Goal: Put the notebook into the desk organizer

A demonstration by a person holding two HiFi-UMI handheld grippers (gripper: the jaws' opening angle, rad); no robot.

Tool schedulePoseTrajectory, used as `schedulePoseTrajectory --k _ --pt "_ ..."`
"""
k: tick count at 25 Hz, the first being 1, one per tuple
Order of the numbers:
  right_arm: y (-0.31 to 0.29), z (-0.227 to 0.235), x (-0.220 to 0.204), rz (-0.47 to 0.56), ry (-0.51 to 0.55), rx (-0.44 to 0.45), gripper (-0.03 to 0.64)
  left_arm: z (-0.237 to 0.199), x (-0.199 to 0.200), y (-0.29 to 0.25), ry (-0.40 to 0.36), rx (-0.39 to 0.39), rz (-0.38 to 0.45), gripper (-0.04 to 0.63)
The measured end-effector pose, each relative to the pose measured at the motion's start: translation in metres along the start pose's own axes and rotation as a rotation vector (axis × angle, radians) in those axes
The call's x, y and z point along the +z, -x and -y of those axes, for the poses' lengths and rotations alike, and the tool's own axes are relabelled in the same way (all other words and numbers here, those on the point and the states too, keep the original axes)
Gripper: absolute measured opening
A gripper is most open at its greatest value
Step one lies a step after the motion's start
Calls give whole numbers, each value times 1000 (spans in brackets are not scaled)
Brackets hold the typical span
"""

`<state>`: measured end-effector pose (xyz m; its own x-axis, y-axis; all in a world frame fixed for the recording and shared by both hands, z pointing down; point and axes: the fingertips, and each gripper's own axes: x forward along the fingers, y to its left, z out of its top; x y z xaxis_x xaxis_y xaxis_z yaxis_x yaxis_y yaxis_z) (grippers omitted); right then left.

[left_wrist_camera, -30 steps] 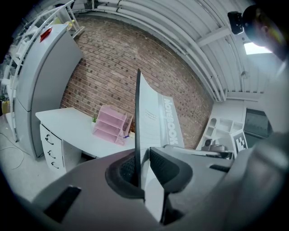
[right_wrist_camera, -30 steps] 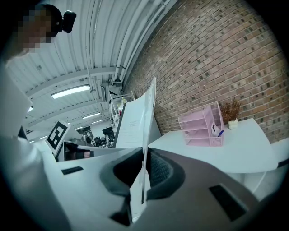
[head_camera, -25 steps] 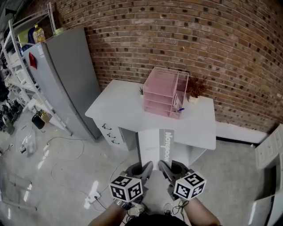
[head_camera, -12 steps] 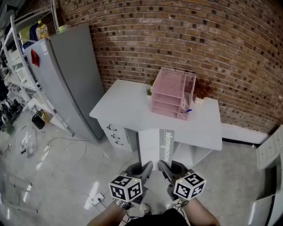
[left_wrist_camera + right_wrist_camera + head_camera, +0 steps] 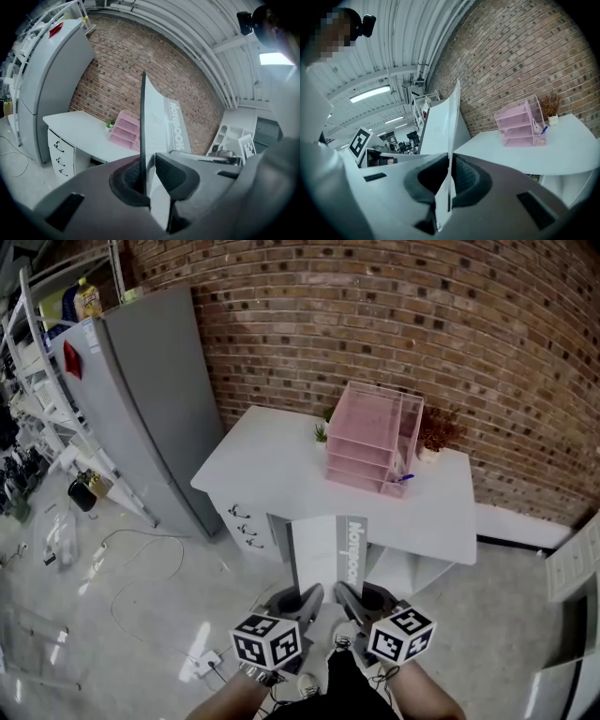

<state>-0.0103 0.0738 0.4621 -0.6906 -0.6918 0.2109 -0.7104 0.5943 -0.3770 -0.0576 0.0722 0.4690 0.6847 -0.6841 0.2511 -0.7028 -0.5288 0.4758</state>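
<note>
Both grippers hold a thin grey-and-white notebook upright by its lower edge, in front of the desk. My left gripper is shut on its left side and my right gripper on its right side. In the left gripper view the notebook's dark edge stands between the jaws of the left gripper. The right gripper view shows the notebook pinched in the right gripper. The pink desk organizer stands at the back of the white desk, apart from the notebook, and shows as the organizer and the organizer.
A tall grey fridge stands left of the desk, with metal shelving behind it. A dried plant in a pot and a blue pen are beside the organizer. Brick wall behind; cables and a power strip lie on the floor.
The desk and organizer have shifted to the right in the head view as I moved. Both grippers keep the same hold on the notebook.
</note>
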Motion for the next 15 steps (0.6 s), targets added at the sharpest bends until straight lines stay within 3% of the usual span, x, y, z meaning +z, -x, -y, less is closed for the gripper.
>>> schedulePoseTrajectory --k 15 --pt "-54 102 38 8 -56 27 20 -37 38 -107 -5 24 -30 37"
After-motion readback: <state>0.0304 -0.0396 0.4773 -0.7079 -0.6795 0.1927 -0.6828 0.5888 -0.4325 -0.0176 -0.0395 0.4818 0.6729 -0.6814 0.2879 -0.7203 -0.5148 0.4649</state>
